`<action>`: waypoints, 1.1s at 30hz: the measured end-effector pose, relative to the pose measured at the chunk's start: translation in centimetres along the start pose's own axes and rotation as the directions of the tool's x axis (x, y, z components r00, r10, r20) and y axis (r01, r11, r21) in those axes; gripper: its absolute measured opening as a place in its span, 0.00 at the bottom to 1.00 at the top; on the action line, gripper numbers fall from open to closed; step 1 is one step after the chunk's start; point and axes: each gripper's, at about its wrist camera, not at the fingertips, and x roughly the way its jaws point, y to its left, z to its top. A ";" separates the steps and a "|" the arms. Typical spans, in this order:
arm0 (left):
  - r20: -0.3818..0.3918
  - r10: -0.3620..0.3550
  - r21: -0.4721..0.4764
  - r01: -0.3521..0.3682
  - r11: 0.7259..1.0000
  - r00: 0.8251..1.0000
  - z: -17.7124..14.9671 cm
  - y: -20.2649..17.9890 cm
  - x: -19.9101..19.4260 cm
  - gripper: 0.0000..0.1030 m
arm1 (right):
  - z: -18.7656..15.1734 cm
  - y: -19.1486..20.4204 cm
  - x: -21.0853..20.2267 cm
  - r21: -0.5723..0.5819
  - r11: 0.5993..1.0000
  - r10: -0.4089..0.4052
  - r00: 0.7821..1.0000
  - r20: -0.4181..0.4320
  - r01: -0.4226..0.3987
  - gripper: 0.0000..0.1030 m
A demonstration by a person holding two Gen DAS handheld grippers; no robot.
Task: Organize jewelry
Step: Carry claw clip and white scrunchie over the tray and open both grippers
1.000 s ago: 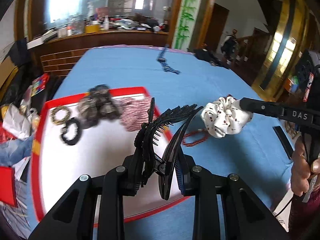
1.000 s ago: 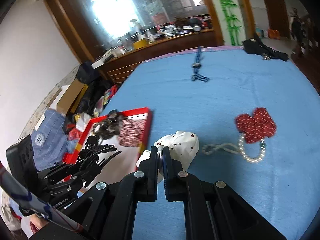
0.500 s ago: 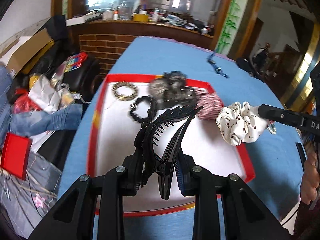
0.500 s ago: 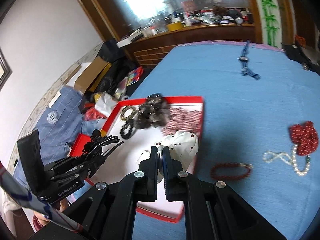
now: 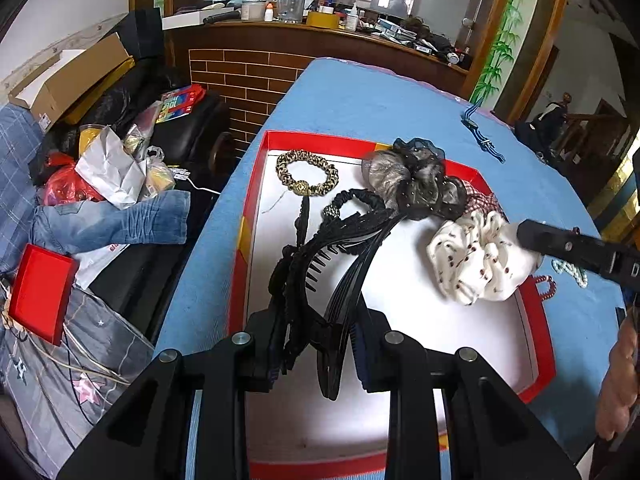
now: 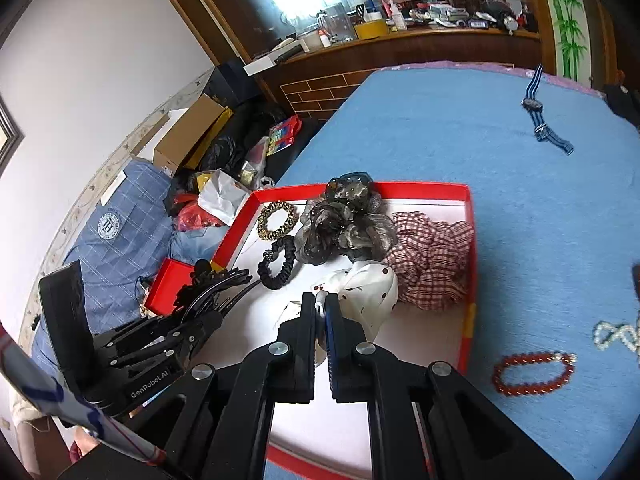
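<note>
The left gripper (image 5: 316,344) clamps a black hair claw clip (image 5: 332,256), its long axis pointing away over the red-rimmed tray (image 5: 256,184). The right gripper (image 6: 322,308) pinches a white dotted scrunchie (image 6: 372,292) above the tray's white floor; its far folds are hidden. Blue tablecloth (image 6: 520,184); cluttered wooden counter (image 6: 400,44) behind.
</note>
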 end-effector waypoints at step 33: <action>-0.029 0.063 -0.007 -0.063 0.998 0.998 1.4 0.1 3.3 0.28 | -1.0 -1.3 6.0 -0.016 0.997 -0.076 0.992 -0.102 0.075 0.06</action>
